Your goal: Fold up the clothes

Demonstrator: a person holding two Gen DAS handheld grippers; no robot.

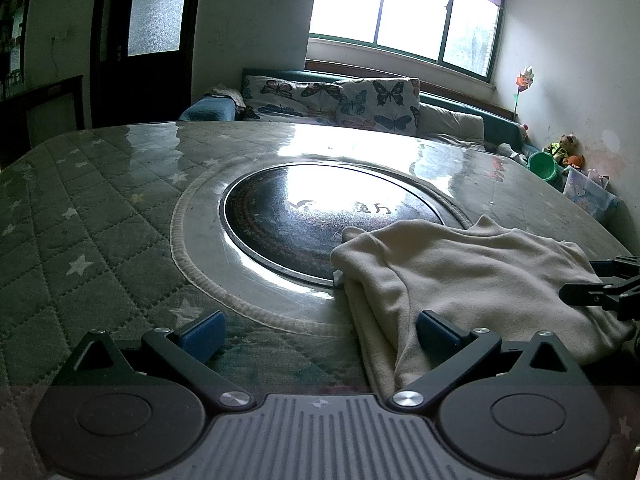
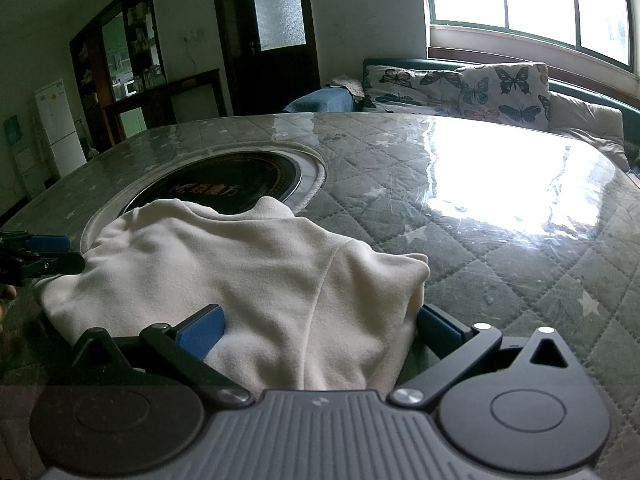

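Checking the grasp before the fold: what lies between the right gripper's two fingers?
In the right wrist view, the cream garment lies bunched between the right gripper and its open blue pads.

Cream fleece garment lies on the quilted, glass-covered tabletop, its far edge overlapping the round black inset hotplate. Left claw sits at its left edge, right claw at its near edge. Butterfly-print cushions lie behind the tabletop.

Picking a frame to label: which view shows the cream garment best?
Right wrist: the cream garment fills the centre, collar to near hem, between the open jaws. The left wrist view has it off to the right, seen from its side, with the right gripper over its far edge.
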